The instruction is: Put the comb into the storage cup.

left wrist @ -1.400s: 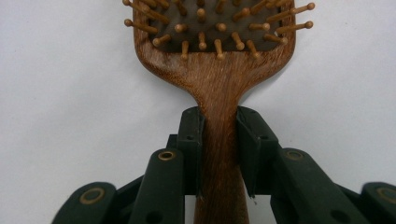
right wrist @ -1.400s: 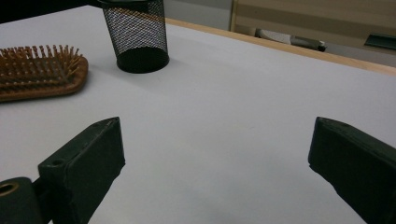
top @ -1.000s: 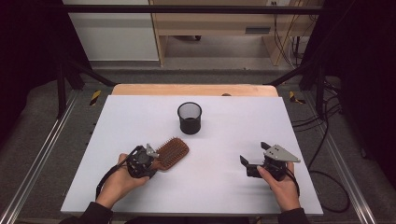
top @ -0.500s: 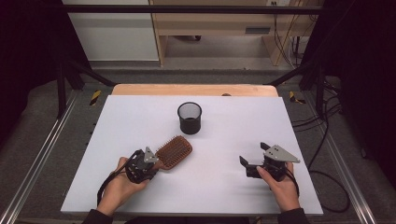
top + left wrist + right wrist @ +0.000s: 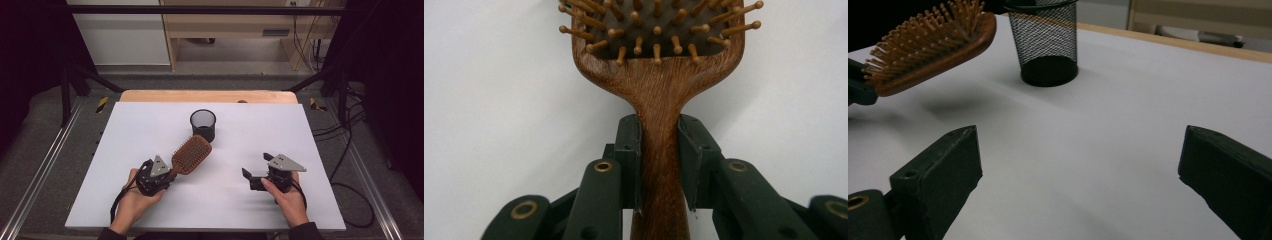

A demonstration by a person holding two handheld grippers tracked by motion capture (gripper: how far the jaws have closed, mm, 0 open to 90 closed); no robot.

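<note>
Hairbrush up off the counter [image 5: 150, 125]

Our left gripper [image 5: 167, 176] clamps the hairbrush [image 5: 191, 154] handle, head at 1 o'clock toward the mesh cup [image 5: 203, 125]; right gripper [image 5: 256, 172] fingers spread wide.

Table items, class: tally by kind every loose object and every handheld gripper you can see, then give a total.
Wooden hairbrush: 1
Black mesh cup: 1
Handheld grippers: 2, left gripper and right gripper
Total: 4
</note>
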